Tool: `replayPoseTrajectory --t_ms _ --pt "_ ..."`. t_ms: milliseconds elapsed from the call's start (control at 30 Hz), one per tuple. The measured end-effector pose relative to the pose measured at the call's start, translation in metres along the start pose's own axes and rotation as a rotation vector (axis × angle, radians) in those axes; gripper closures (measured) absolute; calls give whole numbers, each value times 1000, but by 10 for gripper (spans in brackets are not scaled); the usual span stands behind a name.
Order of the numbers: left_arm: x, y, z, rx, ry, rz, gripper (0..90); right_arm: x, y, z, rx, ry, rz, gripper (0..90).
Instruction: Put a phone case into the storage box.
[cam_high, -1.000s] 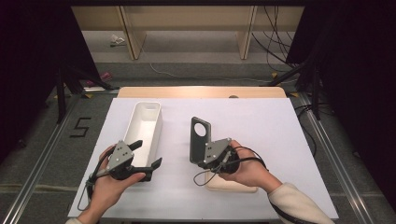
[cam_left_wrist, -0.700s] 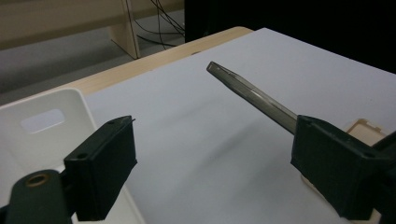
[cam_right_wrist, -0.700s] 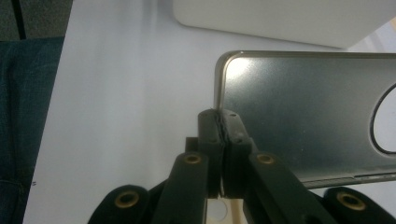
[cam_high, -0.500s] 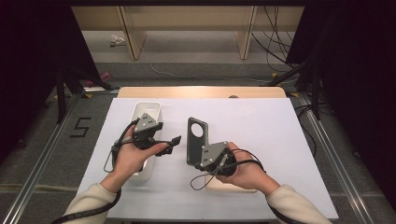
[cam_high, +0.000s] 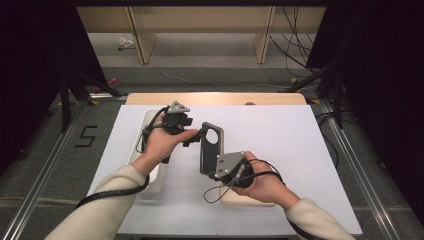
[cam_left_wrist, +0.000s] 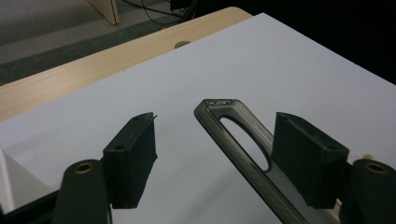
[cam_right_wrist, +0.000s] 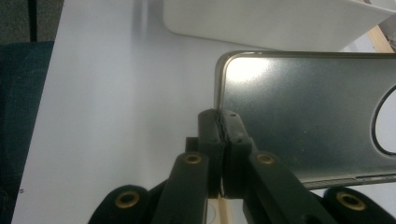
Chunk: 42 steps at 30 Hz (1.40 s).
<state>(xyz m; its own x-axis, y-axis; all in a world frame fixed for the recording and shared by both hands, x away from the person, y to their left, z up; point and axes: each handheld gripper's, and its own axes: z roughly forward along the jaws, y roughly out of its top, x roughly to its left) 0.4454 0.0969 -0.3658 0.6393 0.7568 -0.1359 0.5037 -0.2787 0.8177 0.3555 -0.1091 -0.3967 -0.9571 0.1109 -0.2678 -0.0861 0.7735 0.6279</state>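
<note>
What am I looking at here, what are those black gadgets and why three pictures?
A person at a table holds a hand-operated gripper in each hand. One camera looks down from above; the other two ride on the grippers. The right gripper is shut on a dark phone case with a round hole, lifted above the white sheet. The left gripper has just been closing, the case's far end between its fingers, not yet clamped. A white tray lies at the left.
</note>
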Motion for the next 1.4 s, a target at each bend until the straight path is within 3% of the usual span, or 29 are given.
replayPoseTrajectory --t_ms 33,233,333,367,500,867,1033,1133,1267,1400 --pt "1 3 4 23 -4 -26 326 0 0 0 2 1 2 890" --pt "2 9 13 69 -10 -79 397 0 1 -2 0 -15 0 890" --pt "3 11 16 78 -15 -95 435 0 1 -2 3 -16 -1 890" --pt "6 12 19 93 -24 -122 482 0 1 -2 6 -14 2 890" --pt "7 13 20 106 -36 -164 530 -1 0 -1 6 -19 -2 890" --pt "10 13 21 152 -56 -238 639 -1 0 -1 5 -33 -11 889" --pt "8 13 21 156 -71 -261 677 1 1 0 20 -29 -17 890" --pt "7 14 20 144 -94 -299 715 1 0 3 24 -22 -20 890" --pt "1 17 19 112 -126 -310 766 3 0 8 39 -21 -14 890" --pt "-9 21 16 88 -149 -274 818 3 -1 12 68 -15 -11 888"
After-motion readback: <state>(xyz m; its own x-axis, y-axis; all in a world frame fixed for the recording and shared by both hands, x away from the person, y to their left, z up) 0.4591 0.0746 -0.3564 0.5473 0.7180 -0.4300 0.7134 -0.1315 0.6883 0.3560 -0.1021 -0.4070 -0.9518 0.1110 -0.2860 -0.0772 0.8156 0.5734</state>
